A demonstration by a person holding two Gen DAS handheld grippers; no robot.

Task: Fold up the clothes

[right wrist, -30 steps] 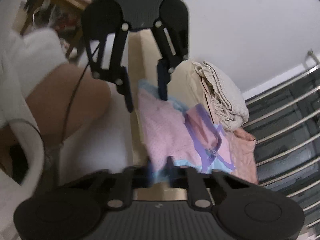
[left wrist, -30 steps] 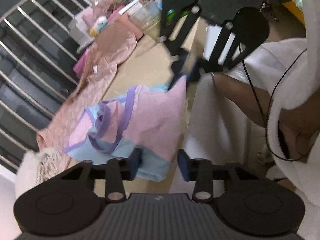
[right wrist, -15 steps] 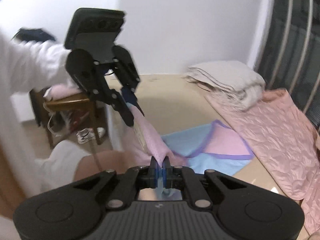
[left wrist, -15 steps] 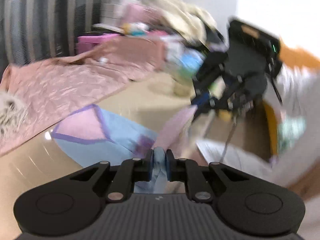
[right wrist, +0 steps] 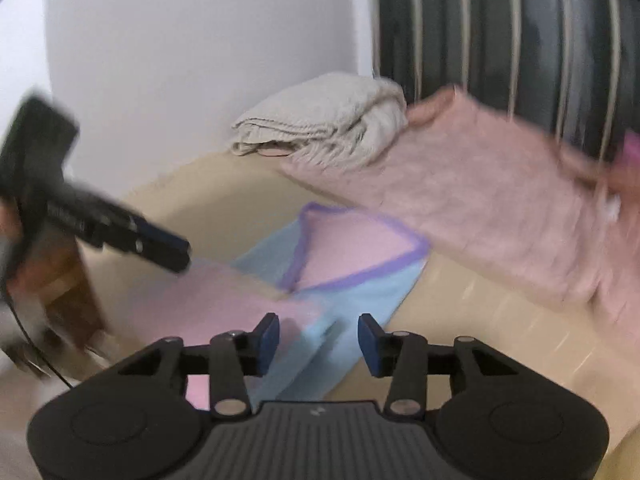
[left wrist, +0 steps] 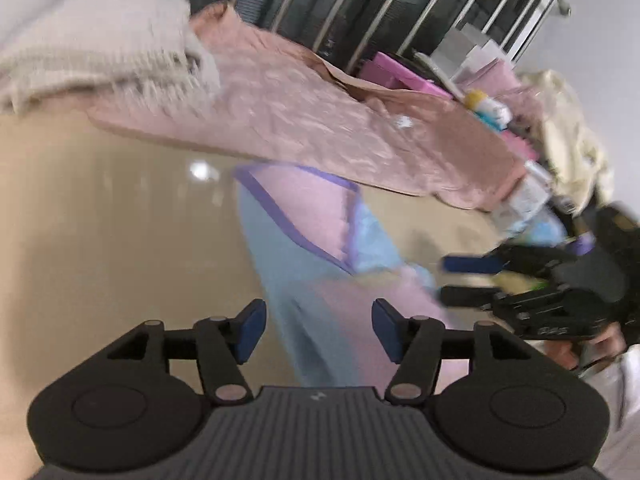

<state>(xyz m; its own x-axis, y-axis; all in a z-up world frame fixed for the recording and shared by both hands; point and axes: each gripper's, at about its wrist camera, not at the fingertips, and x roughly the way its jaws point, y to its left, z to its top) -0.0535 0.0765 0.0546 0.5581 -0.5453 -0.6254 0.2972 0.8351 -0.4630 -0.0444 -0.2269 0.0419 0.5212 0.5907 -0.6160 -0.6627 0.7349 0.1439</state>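
Both of my grippers were clamped on the near edge of the pink and blue garment half a second ago; now their jaws are opening and the cloth has dropped free of the pads. On the left wrist view, the left gripper (left wrist: 318,330) sits at the bottom centre with its blue pads spread apart, and the garment (left wrist: 304,264) runs between them without either pad pressing on it. That garment lies on the tan table (left wrist: 100,240), stretching from the lower centre toward the middle of the frame, its purple-trimmed pink panel folded over the light blue part. At the right edge of this view I see the right gripper (left wrist: 472,278) lying sideways, its two fingers parted, just beside the garment's pink edge.

On the right wrist view, the right gripper (right wrist: 318,340) shows the same released stance at the bottom centre, with the garment (right wrist: 360,264) reaching up from between the pads to mid-frame. At the left of that frame, the left gripper (right wrist: 160,246) is blurred, its tip over the pink edge. Beyond the garment, a pink quilted cover (right wrist: 500,200) crosses the table, with a folded beige knit blanket (right wrist: 328,120) at its far end near the white wall.
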